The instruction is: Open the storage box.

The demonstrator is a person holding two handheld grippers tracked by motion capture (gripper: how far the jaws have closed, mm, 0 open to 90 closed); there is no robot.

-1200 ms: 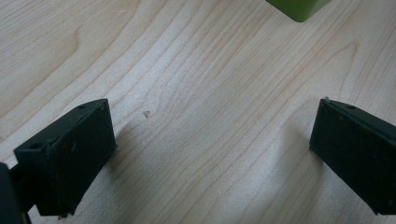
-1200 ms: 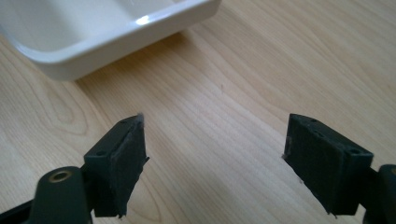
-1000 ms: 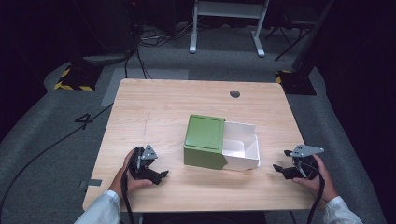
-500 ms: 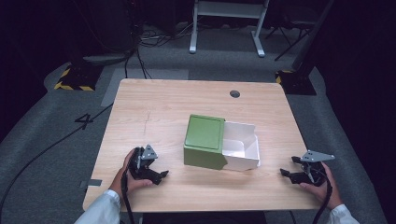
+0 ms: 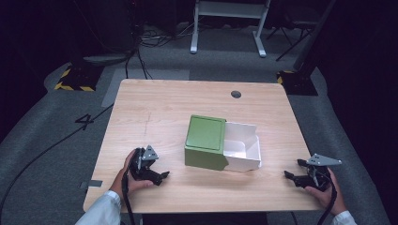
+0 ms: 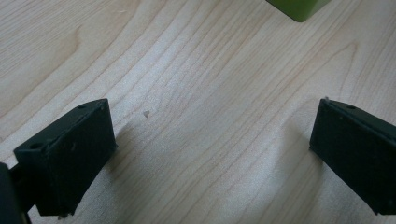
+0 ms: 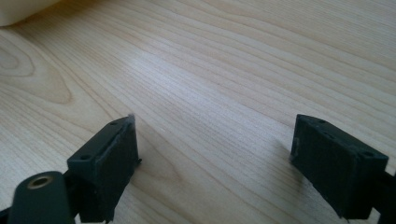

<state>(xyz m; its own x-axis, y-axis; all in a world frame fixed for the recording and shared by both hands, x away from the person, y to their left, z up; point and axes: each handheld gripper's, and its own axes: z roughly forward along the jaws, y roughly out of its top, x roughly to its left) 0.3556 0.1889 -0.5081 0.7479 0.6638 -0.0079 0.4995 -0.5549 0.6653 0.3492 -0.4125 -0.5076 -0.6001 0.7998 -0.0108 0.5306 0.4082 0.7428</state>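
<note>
A green box sleeve (image 5: pixel 205 136) stands mid-table with its white drawer (image 5: pixel 241 146) slid out to the right; the drawer looks empty. My left gripper (image 5: pixel 162 177) rests low at the front left, open, with bare wood between its jaws (image 6: pixel 212 144), and a green corner (image 6: pixel 299 7) of the sleeve lies ahead of it. At the front right, well clear of the drawer, my right gripper (image 5: pixel 294 168) is held open. Its jaws have just been opening, with nothing between them (image 7: pixel 215 154), and a corner of the white drawer (image 7: pixel 23 9) shows at top left.
The wooden table (image 5: pixel 155 112) has a round cable hole (image 5: pixel 236 94) at the back right. My right hand is close to the table's front right corner. Cables and a white stand's legs (image 5: pixel 225 28) lie on the floor beyond.
My right hand has moved right and toward the front edge, away from the drawer, and its jaws have spread wider. The left gripper and the box have stayed put.
</note>
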